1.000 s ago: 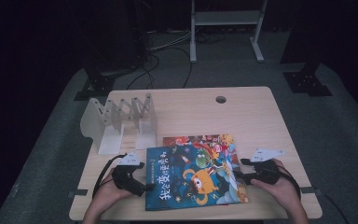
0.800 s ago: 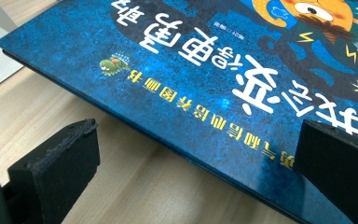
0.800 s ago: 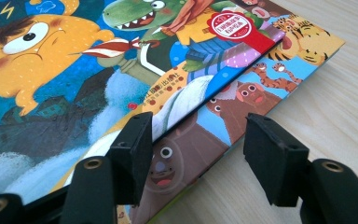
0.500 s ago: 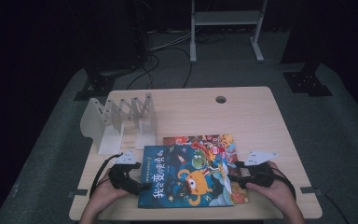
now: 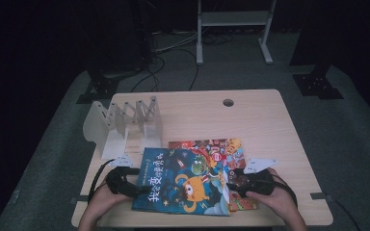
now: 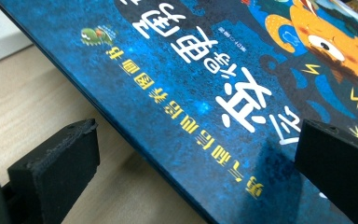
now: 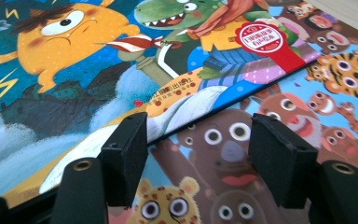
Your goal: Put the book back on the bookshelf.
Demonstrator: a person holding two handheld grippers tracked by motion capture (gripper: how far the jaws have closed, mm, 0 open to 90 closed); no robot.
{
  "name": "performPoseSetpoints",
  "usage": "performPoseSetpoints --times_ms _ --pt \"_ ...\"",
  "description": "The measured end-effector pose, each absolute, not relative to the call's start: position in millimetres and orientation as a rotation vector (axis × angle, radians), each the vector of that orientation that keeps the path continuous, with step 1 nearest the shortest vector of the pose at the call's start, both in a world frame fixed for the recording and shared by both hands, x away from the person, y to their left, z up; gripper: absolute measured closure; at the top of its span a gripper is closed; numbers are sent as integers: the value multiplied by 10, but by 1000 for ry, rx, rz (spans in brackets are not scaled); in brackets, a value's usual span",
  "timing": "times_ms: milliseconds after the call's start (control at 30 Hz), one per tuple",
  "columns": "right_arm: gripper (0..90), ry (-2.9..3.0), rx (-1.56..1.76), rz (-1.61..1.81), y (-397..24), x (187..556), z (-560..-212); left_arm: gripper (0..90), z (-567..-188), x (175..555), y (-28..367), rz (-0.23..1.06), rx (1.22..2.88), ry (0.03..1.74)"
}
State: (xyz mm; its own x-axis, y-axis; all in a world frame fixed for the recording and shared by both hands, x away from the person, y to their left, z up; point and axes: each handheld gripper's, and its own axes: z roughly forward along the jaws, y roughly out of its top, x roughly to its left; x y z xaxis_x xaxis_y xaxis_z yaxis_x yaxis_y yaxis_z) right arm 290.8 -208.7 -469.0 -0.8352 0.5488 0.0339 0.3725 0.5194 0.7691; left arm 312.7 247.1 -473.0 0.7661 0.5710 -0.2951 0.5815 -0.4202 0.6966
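Flanking the blue book [image 5: 183,180], both hands low: left tool [image 5: 134,185] open astride its edge, right tool [image 5: 231,185] just opening, gripping nothing.

Parted right gripper [image 7: 196,144] — overlapping picture books [image 7: 98,70]

A white accordion file rack [image 5: 125,122] stands upright near the wooden table's [image 5: 250,120] left edge; behind, on the dark floor, a white metal stand [image 5: 233,29].

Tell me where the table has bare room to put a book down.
Free: the wooden table right of the white folding rack, from the cable hole down to the orange picture book. Crowded: the near edge, with the blue picture book and both grippers.
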Motion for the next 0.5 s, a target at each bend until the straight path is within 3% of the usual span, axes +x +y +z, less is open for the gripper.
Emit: performPoseSetpoints --times_ms 500 --pt "348 2569 736 1215 -1930 2934 -4685 0 -4805 3142 2505 -168 2099 868"
